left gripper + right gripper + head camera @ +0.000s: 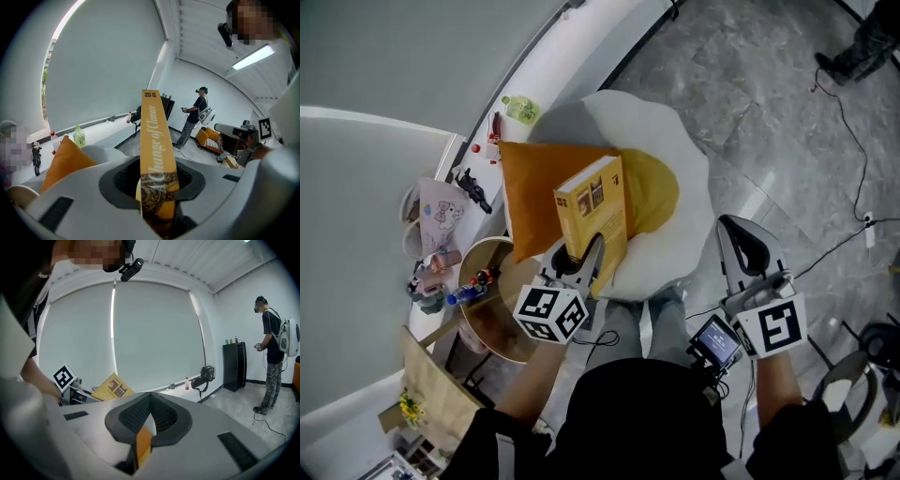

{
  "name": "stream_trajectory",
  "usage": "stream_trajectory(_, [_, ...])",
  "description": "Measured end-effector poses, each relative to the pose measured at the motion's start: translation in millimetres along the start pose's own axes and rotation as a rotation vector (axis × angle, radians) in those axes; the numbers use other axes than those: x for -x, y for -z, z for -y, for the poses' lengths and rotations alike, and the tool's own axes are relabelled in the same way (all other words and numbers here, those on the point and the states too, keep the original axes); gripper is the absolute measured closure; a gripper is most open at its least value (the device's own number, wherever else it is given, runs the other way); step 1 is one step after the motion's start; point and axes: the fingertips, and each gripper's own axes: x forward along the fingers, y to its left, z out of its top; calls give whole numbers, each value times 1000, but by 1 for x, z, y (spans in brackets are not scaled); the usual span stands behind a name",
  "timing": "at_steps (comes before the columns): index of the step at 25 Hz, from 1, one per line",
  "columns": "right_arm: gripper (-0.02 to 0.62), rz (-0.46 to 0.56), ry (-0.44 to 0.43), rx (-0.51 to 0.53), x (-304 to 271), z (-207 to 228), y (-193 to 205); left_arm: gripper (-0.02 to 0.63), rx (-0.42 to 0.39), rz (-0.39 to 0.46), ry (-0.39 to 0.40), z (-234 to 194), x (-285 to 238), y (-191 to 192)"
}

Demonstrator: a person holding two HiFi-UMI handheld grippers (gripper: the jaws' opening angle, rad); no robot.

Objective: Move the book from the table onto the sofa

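While clamped in left claw [591,251], book [598,211] upright over sofa [680,141].

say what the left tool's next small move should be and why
Probably lower the left tool and lay the book flat on the sofa before opening. The tool is shut on the book's lower end, holding it upright over the orange cushion, and it does not yet appear to rest on the seat.
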Motion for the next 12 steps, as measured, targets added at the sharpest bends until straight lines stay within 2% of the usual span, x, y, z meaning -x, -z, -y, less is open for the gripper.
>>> stream_trajectory(4, [586, -59, 32, -21, -16, 5, 44, 453, 76, -78, -10, -35, -47, 49])
stream_trajectory(9, [586, -118, 46, -49, -50, 15, 109, 453, 92, -186, -33, -72, -109, 114])
stream_trajectory(12, [586, -141, 47, -51, -73, 16, 148, 453, 151, -225, -35, -89, -146, 154])
